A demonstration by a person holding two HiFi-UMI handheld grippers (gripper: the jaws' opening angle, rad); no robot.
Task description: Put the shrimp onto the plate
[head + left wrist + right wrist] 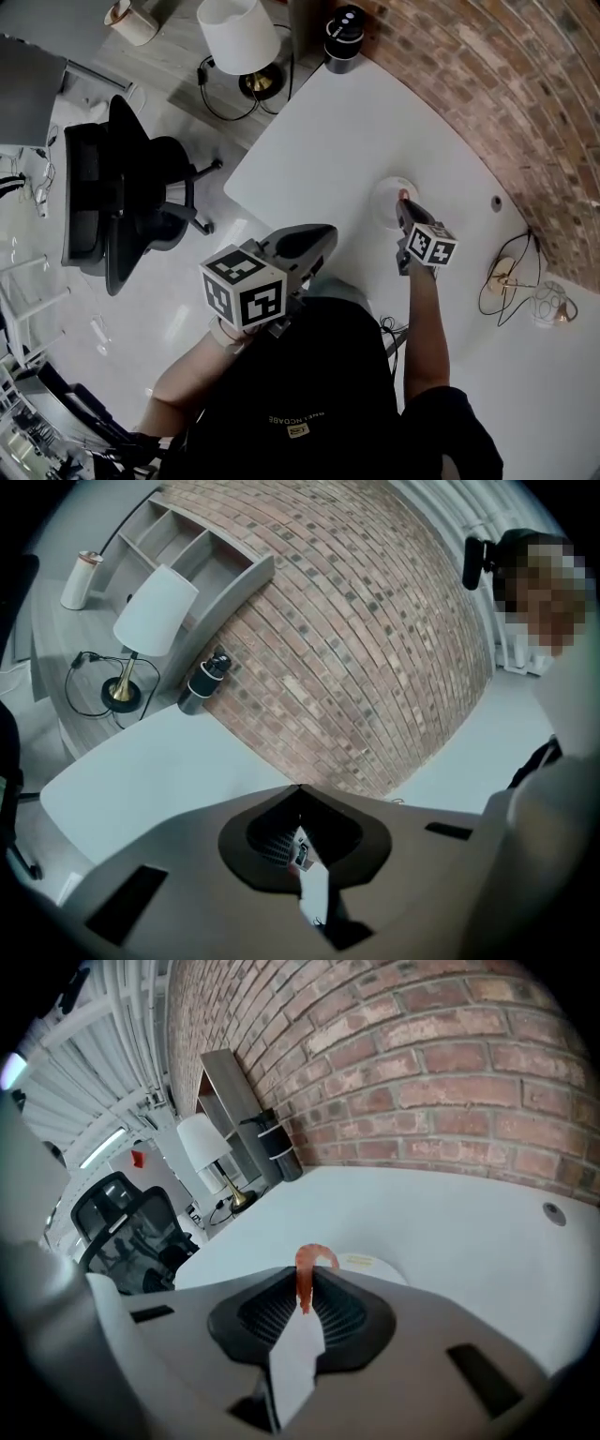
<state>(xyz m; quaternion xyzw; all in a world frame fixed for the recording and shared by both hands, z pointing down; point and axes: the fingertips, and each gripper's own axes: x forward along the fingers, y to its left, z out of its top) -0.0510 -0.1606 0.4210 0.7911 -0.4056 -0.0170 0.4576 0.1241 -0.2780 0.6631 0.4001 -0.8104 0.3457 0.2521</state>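
- Your right gripper (305, 1277) has its jaws pinched on the small curled orange shrimp (309, 1262), whose bent end sticks out past the jaw tips.
- In the head view, that gripper (404, 199) hangs at the near edge of the small round white plate (383, 206) on the white table (375, 122). You look to be at the placing step.
- Next, carry the shrimp over the plate's middle, lower it close, then part the jaws so it drops flat.
- Your left gripper (300, 791) is closed on nothing and held back near your body. Keep it clear.
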